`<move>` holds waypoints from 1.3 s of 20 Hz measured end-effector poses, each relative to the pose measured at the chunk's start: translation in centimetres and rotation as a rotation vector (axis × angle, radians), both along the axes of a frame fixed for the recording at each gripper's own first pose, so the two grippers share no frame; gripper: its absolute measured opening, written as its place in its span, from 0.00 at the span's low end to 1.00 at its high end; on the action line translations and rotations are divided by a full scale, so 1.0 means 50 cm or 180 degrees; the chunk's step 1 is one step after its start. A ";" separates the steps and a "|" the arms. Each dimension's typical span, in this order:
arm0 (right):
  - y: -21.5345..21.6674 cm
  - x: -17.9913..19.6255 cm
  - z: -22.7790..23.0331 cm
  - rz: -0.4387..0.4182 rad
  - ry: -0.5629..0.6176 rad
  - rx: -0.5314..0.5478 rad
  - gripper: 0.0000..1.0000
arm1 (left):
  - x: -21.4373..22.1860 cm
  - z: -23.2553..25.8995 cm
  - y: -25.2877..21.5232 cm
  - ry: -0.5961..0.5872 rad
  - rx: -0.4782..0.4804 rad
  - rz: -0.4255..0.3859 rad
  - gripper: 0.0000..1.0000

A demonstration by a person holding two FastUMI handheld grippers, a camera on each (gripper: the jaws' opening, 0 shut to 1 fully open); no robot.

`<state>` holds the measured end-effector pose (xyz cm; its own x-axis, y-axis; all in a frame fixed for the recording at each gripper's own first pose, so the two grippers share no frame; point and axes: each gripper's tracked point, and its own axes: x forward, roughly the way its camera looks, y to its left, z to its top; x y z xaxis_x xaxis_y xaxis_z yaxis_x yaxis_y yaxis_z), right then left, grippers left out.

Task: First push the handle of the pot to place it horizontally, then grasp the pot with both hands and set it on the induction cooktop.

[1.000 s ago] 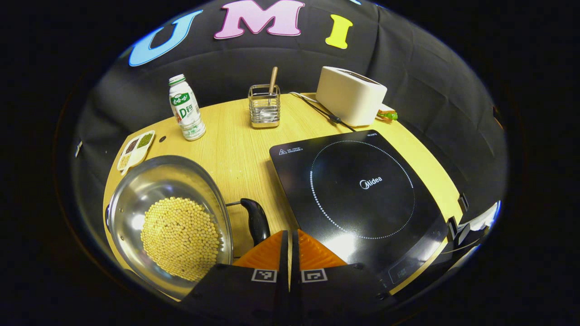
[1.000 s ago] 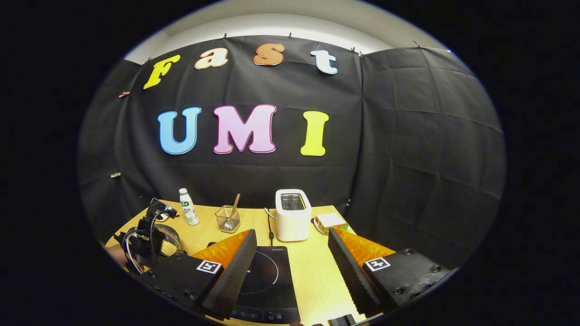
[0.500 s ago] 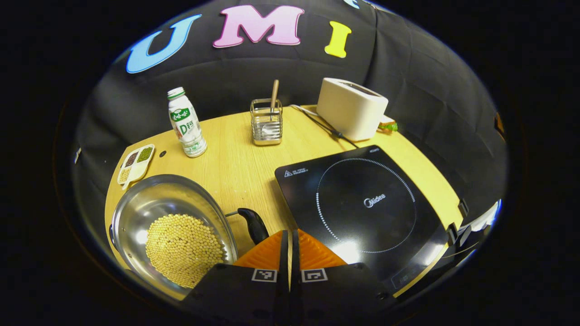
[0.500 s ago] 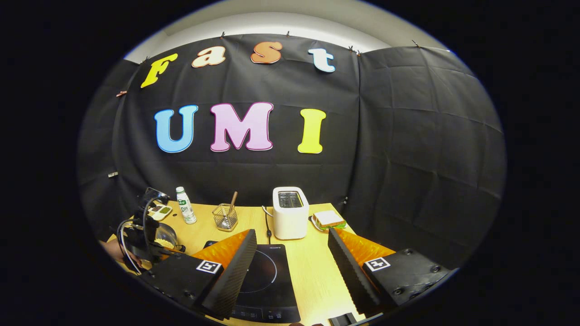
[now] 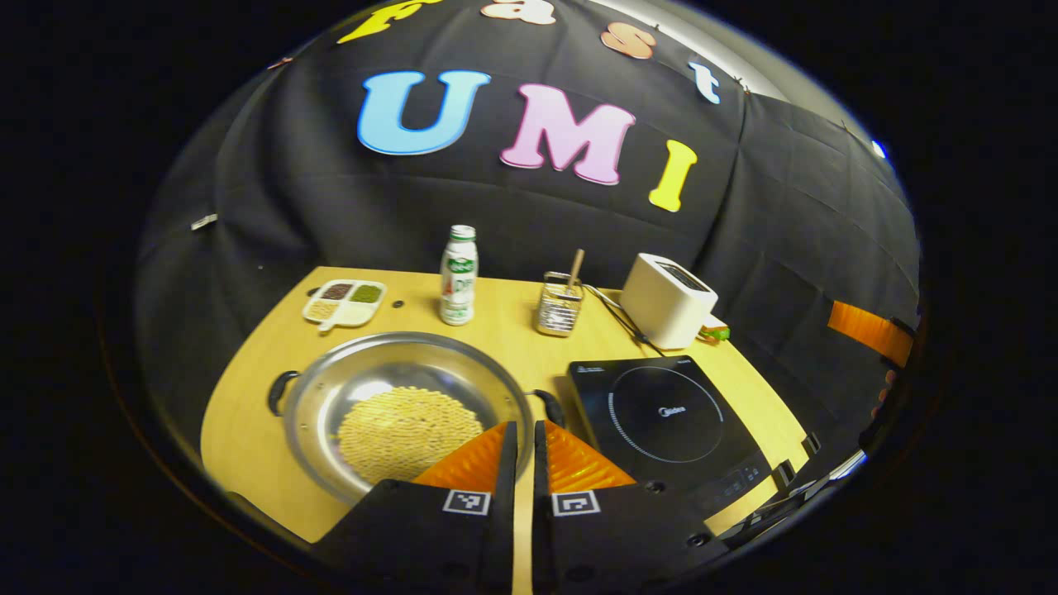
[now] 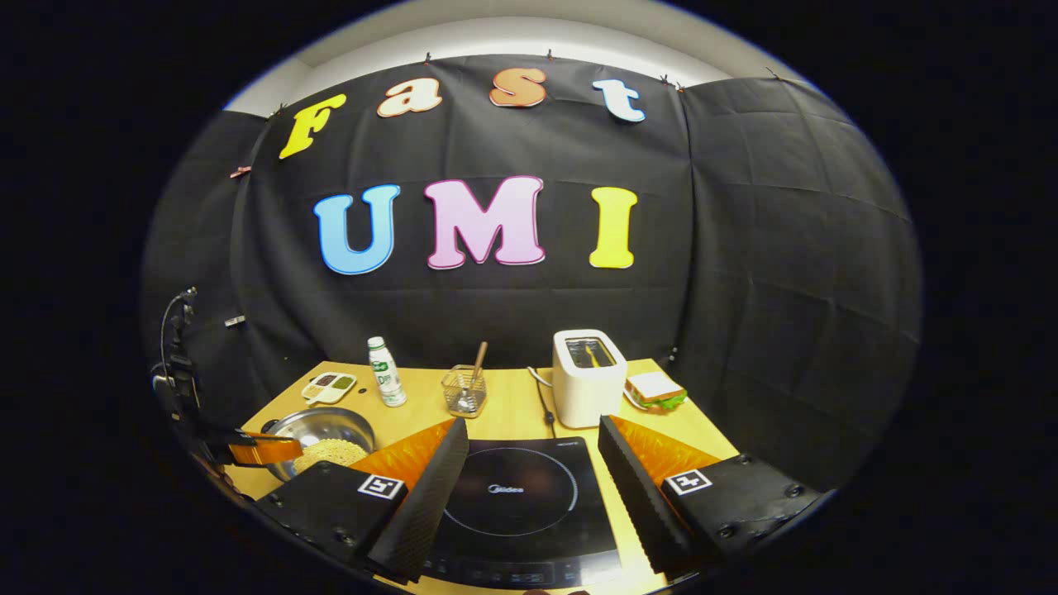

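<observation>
Backed away from the wide steel pot, its black handles level, the left gripper is pressed together while the right gripper waits spread above the black induction cooktop.

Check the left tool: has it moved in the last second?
Yes. The left tool has pulled back and up: the pot and induction cooktop, close under it before, now sit farther off.

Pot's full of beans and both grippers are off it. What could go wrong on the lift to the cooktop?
1. The pot is shallow and holds loose yellow beans; uneven lifting by its two small black handles may spill them.
2. The induction cooktop sits right beside the pot; a low carry could catch its edge.
</observation>
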<state>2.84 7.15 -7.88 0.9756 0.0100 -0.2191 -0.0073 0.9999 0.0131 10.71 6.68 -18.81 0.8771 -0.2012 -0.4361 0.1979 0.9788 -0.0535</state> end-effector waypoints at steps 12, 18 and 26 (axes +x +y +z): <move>0.242 -0.003 -0.017 0.0356 0.0101 0.0007 0.98 | -0.116 0.060 0.380 -0.0278 -0.0038 0.0754 0.82; 0.326 0.014 -0.053 0.0512 0.0301 0.0005 0.99 | -0.106 0.059 0.473 -0.0281 0.0073 0.0889 0.95; 0.389 0.091 -0.146 0.0535 0.0627 0.0095 0.99 | -0.032 0.048 0.475 -0.0188 0.0207 0.0683 0.95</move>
